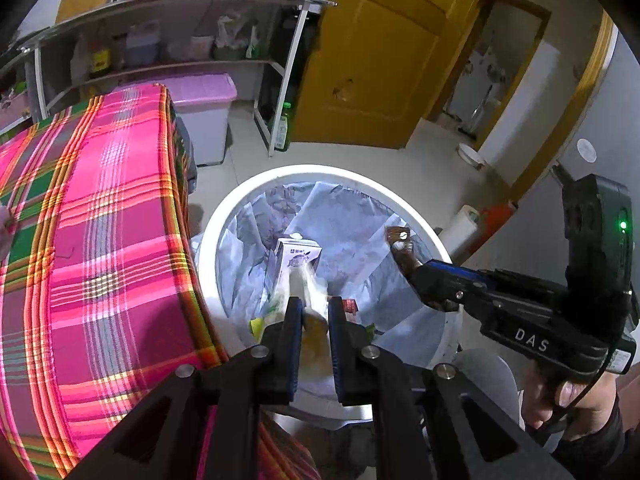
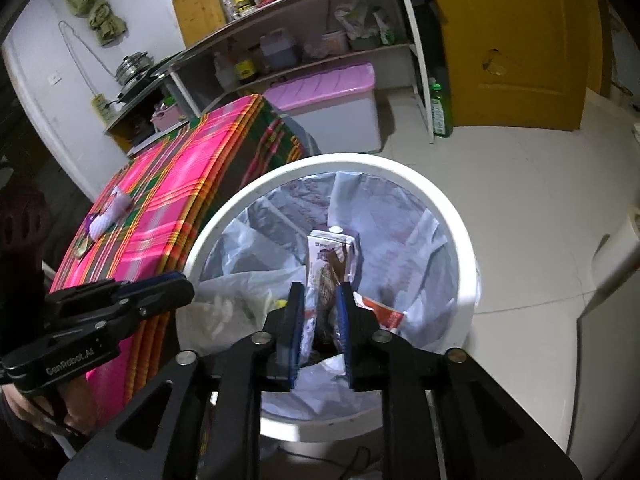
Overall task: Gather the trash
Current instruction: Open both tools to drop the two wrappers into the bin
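A desk [image 2: 172,188] draped in a pink, green and orange plaid cloth fills the left side of a small room with a pale tiled floor [image 2: 500,184], a yellow wooden door [image 2: 516,40] and an open metal shelf unit [image 2: 320,20] stacked with bottles and bags. Under that shelf sits a grey storage box with a pink lid [image 2: 332,92]; a green bottle [image 2: 440,112] stands on the floor by the shelf's leg.

A round white plastic trash bin lined with a pale translucent bag [image 2: 448,208] stands on the floor, its rim just beside the desk's near edge. Inside it a white milk carton with a screw cap [image 1: 298,256] stands upright among other scraps.

The left hand-held gripper [image 1: 314,312] hangs over the bin's near rim, its fingers clamped on a pale, yellowish blurred piece of trash [image 1: 300,284] — what it is cannot be told. The right hand-held gripper [image 2: 320,300] is also above the bin, its fingers closed on a crumpled brown-and-silver snack wrapper [image 2: 324,280] whose end sticks out over the liner.

Near the desk's far left edge lies a small white and purple packet [image 2: 108,216]. To the right of the bin the floor is open toward the door.
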Demonstrator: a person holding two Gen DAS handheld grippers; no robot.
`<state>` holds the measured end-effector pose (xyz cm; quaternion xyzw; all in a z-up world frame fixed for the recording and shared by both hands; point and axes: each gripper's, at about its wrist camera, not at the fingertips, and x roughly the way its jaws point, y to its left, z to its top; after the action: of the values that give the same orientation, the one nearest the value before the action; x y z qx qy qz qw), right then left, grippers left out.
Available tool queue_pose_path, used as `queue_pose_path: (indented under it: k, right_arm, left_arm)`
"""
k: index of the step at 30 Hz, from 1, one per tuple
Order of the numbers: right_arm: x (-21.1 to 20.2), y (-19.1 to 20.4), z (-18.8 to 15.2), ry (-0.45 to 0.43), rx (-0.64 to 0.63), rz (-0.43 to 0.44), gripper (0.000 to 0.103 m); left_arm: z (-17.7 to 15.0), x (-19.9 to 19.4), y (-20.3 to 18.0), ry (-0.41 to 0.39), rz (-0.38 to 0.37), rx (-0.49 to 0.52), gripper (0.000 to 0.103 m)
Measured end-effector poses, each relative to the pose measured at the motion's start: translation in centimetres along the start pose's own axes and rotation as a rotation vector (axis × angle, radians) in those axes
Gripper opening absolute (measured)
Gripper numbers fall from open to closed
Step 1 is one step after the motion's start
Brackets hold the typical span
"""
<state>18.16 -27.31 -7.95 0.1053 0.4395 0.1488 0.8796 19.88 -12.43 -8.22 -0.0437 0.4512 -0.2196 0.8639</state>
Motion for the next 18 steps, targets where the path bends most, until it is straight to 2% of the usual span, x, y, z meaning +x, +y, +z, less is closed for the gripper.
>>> queue_pose_path:
  k: [1,4,12,18]
  right_arm:
    - [0.0,0.0,0.0,-0.003,-0.001,-0.001,0.029]
    - [-0.2,0.3,0.0,-0.011,-0.007,0.005,0.036]
    - [-1.2,1.2,0.3,-0.037,-0.023,0.024,0.036]
    - [-2.6,2.7,0.3,-0.065,-0.052,0.044,0.036]
  left_arm:
    - [0.0,0.1,0.0,0.002,0.003,0.0,0.013]
    - [-0.1,0.2,0.2,0.003,0.008,-0.003,0.013]
    - [-0.4,-1.7,0.3,-0.04,0.005,-0.008,0.013]
    - [-0.9,-3.7,0.6,-0.083,0.031,-0.018,0.013]
